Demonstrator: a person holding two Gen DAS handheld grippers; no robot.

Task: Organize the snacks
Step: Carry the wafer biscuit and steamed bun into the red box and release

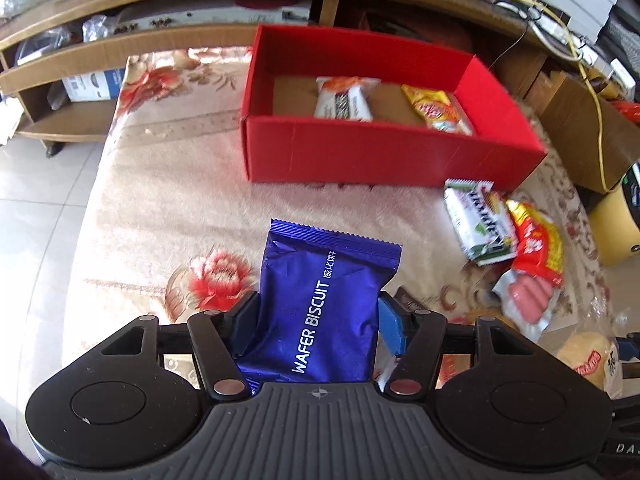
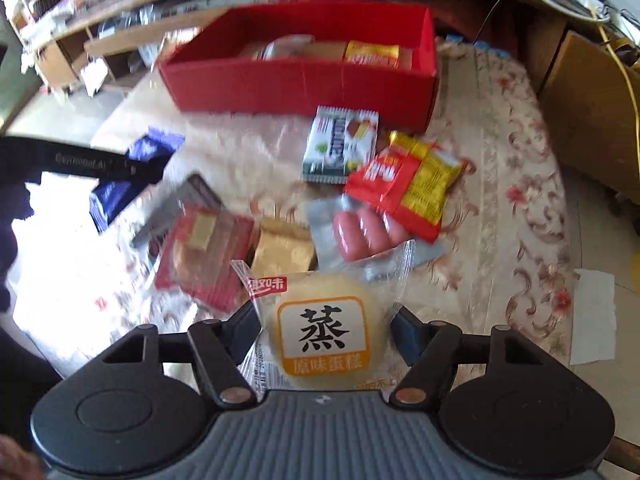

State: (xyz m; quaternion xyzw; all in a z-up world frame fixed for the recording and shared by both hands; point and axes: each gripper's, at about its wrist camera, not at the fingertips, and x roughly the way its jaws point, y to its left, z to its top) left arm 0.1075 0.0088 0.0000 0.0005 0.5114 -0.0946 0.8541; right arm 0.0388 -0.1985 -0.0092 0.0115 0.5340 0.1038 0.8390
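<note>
My left gripper (image 1: 318, 320) is shut on a blue wafer biscuit packet (image 1: 324, 300), held above the floral cloth in front of the red box (image 1: 384, 156). The box holds a white snack pack (image 1: 344, 98) and a yellow snack pack (image 1: 438, 108). My right gripper (image 2: 324, 332) is shut on a clear-wrapped steamed cake (image 2: 324, 336). In the right wrist view the red box (image 2: 296, 80) is ahead. The left gripper with the blue packet (image 2: 120, 184) shows at the left.
Loose snacks lie on the cloth: a green-white pack (image 2: 340, 144), a red-yellow pack (image 2: 408, 188), sausages (image 2: 368, 232), a red packet (image 2: 204, 256), a gold packet (image 2: 284, 252). Wooden shelves (image 1: 120, 40) stand behind the box. A cardboard box (image 1: 584, 128) and cables are at right.
</note>
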